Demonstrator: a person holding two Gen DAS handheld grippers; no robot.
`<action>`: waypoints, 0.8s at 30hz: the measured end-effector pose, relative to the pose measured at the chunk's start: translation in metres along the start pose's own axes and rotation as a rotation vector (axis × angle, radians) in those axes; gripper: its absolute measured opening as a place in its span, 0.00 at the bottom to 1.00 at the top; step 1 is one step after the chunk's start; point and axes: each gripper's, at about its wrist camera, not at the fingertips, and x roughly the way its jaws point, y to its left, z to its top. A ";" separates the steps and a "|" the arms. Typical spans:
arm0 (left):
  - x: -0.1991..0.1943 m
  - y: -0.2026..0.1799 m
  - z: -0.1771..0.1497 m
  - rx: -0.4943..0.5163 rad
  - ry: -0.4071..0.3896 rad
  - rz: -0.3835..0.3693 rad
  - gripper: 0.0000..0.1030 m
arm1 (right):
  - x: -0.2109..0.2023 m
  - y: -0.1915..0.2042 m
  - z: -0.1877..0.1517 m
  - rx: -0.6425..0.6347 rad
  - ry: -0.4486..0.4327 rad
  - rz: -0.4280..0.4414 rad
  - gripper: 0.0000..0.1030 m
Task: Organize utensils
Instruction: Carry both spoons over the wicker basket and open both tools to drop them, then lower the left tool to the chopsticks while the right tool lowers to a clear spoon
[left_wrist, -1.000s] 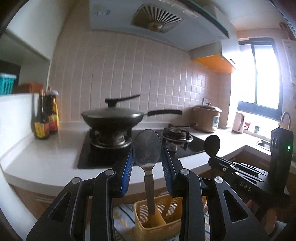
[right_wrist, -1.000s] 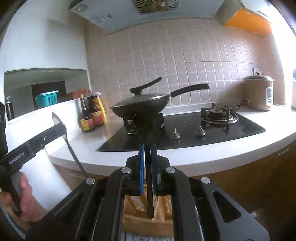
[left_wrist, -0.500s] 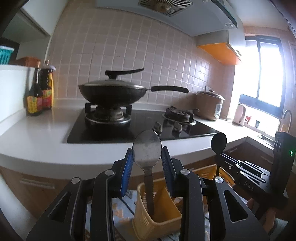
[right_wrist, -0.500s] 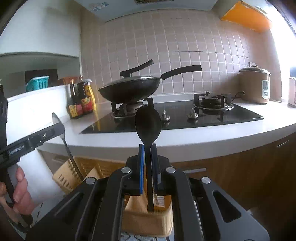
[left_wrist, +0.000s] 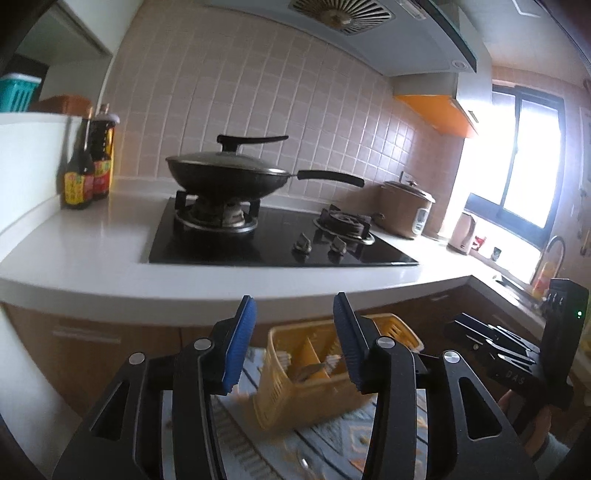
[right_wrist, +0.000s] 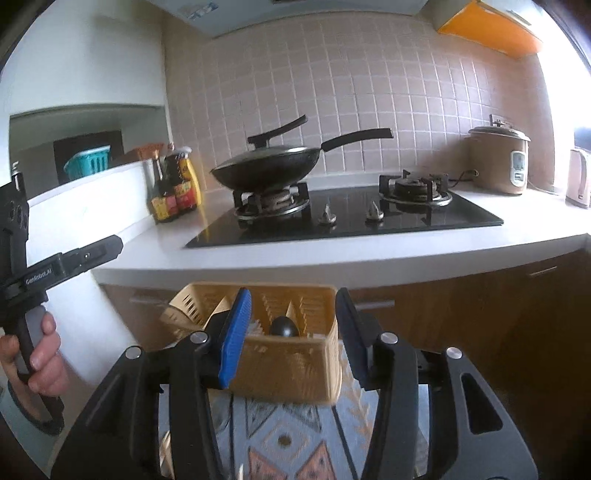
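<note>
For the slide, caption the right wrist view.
Right gripper, jaws just opened and empty, above the yellow slotted plastic utensil caddy holding a black spoon.

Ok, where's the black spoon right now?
In the right wrist view the black spoon sits bowl-up inside the yellow utensil basket, in a middle compartment, just ahead of the open right tongs and below the white counter edge.

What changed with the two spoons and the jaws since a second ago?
Both were let go: the left gripper and right gripper have just been opening, jaws now empty. The black spoon and metal spoon dropped into the yellow basket. The wok stayed on the stove.
</note>
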 end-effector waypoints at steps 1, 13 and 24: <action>-0.006 0.000 0.001 -0.009 0.013 -0.004 0.41 | -0.008 0.003 0.001 -0.002 0.019 0.001 0.43; -0.063 0.008 -0.024 -0.055 0.209 -0.011 0.42 | -0.041 0.033 -0.015 0.015 0.306 0.069 0.43; -0.043 0.032 -0.133 -0.062 0.567 0.013 0.42 | -0.003 0.064 -0.087 -0.050 0.654 0.076 0.43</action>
